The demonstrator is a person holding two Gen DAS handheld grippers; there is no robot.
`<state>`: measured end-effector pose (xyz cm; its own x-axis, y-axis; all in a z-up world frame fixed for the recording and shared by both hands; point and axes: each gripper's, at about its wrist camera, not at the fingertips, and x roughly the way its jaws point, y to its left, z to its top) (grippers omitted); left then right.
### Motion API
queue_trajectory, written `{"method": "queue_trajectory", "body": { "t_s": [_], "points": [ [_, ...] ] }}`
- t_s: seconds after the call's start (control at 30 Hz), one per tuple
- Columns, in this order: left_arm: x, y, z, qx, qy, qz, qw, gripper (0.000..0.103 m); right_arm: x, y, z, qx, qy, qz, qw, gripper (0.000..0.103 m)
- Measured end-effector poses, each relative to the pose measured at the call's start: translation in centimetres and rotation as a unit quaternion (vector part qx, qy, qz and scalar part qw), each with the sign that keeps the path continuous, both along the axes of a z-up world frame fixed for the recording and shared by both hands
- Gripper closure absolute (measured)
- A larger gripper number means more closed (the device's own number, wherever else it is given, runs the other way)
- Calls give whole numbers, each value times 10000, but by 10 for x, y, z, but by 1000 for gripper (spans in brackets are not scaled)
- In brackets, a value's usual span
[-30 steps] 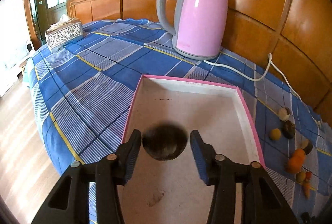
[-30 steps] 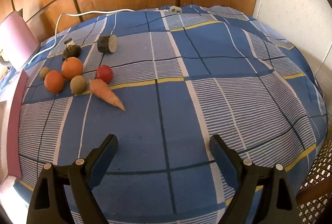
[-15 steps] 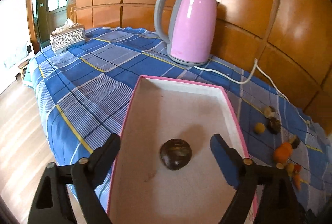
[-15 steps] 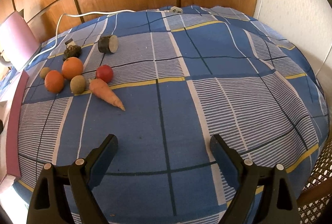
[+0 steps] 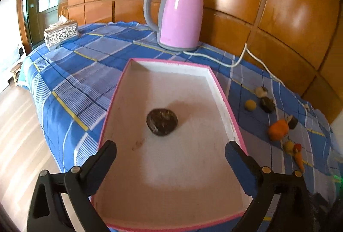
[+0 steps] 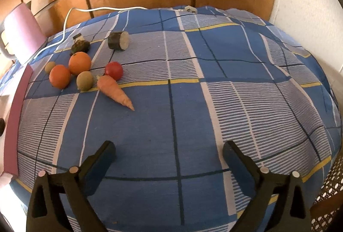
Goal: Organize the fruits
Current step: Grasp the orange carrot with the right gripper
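Observation:
A dark round fruit (image 5: 162,122) lies in the pink-rimmed white tray (image 5: 223,94). My left gripper (image 5: 170,153) is open and empty, raised above the tray's near half, behind the fruit. In the right wrist view two oranges (image 6: 79,63) (image 6: 59,76), a red tomato (image 6: 113,70), a carrot (image 6: 114,91), two brownish round fruits (image 6: 85,80) (image 6: 50,67), a dark knobbly fruit (image 6: 80,47) and a cut dark piece (image 6: 118,41) lie on the blue checked cloth at upper left. My right gripper (image 6: 168,154) is open and empty, well short of them.
A pink kettle (image 5: 179,17) stands behind the tray, its white cord (image 5: 231,62) running along the wooden wall. A tissue box (image 5: 61,34) sits at the far left. The tray's pink edge (image 6: 16,107) shows left in the right wrist view. The table edge drops off at right.
My left gripper opened, let go of the dark fruit in the tray, and drew back and up. The right gripper has barely moved.

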<state>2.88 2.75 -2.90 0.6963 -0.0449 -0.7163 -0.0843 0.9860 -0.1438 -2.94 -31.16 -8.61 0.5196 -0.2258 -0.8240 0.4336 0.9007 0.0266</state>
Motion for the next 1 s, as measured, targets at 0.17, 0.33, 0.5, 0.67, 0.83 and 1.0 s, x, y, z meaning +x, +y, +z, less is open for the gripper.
{"method": "queue_trajectory", "body": {
  "t_s": [0.17,0.33,0.5,0.67,0.83,1.0],
  "points": [
    [0,-6,-5,48,91,-104,9999,1,-1,-1,1,36,-9,96,9999,1],
    [0,-5,-7,-5,159,-102,9998,1,0,-4,9,51,-61,337,9994,29],
    [0,-1,-9,-5,198,-38,9998,1,9,4,18,44,-146,766,9969,47],
    [0,7,-12,-48,297,151,9994,1,26,17,25,-30,-171,1201,9926,56],
    [-1,11,-13,-42,314,231,9992,0,55,29,22,-246,46,1715,9849,56],
    [1,13,-14,-58,339,244,9991,0,75,37,10,-346,320,2102,9765,75]
  ]
}}
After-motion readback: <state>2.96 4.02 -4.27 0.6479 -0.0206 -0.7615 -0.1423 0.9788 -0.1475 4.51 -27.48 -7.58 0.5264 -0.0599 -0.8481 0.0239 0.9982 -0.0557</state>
